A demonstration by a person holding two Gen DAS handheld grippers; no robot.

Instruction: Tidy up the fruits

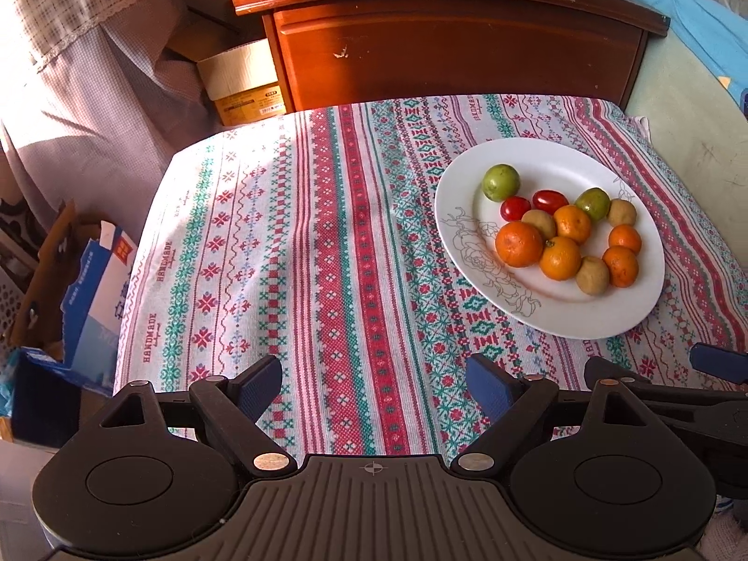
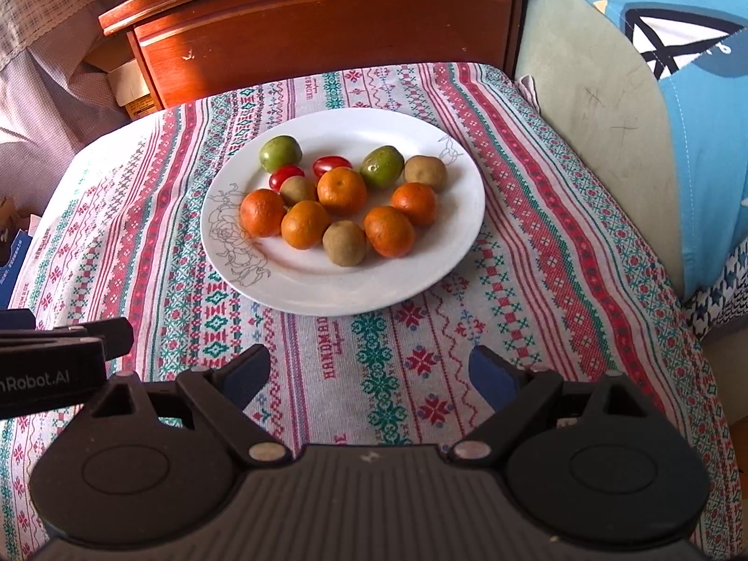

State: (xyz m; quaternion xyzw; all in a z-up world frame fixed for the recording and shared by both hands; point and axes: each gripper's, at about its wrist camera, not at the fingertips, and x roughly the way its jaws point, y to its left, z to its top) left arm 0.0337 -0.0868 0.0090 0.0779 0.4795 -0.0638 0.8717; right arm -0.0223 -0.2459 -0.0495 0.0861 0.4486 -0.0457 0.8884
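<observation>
While both claws hang spread and empty above the striped embroidered tablecloth [image 2: 140, 215], the round white plate [image 2: 449, 252] holds all the fruit: five orange mandarins [image 2: 341, 190], three brown kiwis [image 2: 344, 243], two green fruits [image 2: 280, 153] and two red tomatoes [image 2: 332, 164]. The left gripper [image 1: 374, 381] sits left of the plate, the right gripper [image 2: 369, 371] just before it.
</observation>
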